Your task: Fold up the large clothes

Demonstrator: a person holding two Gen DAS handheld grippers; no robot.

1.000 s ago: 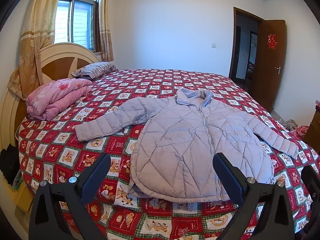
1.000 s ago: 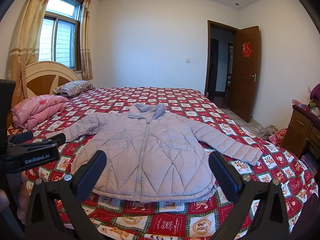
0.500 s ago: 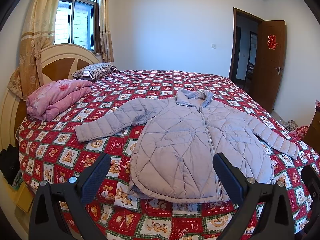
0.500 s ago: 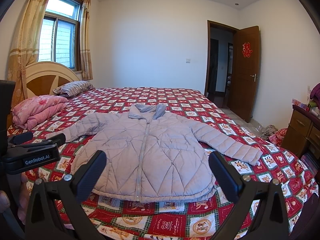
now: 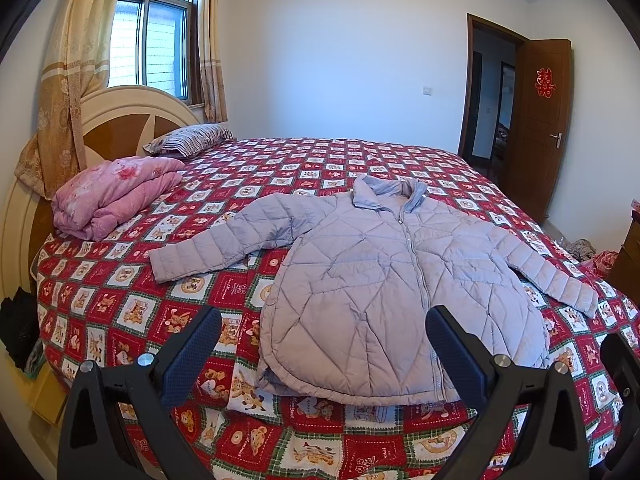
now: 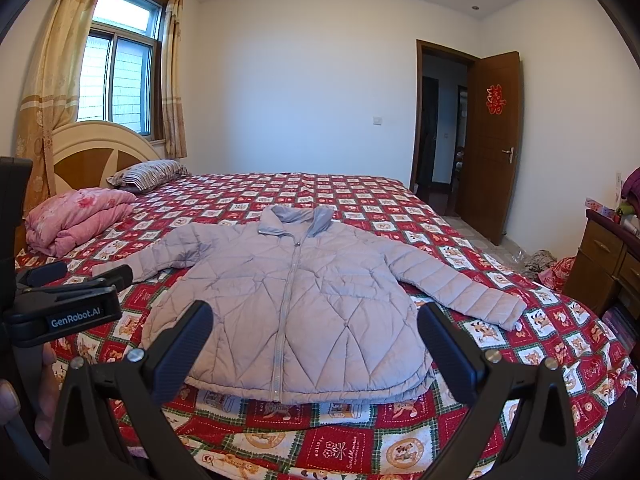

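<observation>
Both wrist cameras looked from the bed's (image 5: 120, 304) near edge toward the far wall, sharing the jacket (image 6: 296, 304); the right view caught the left gripper (image 6: 86, 276) at its left.

A home bedroom: a wide bed (image 6: 360, 200) under a red patchwork quilt, curtained window (image 6: 116, 76) left, wooden door (image 6: 492, 148) right.

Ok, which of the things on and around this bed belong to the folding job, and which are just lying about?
For the job:
- lilac puffer jacket, spread flat and zipped
- left hand-held gripper, open
- right hand-held gripper, open

Just lying about:
- folded pink quilt
- striped pillow
- wooden dresser
</observation>
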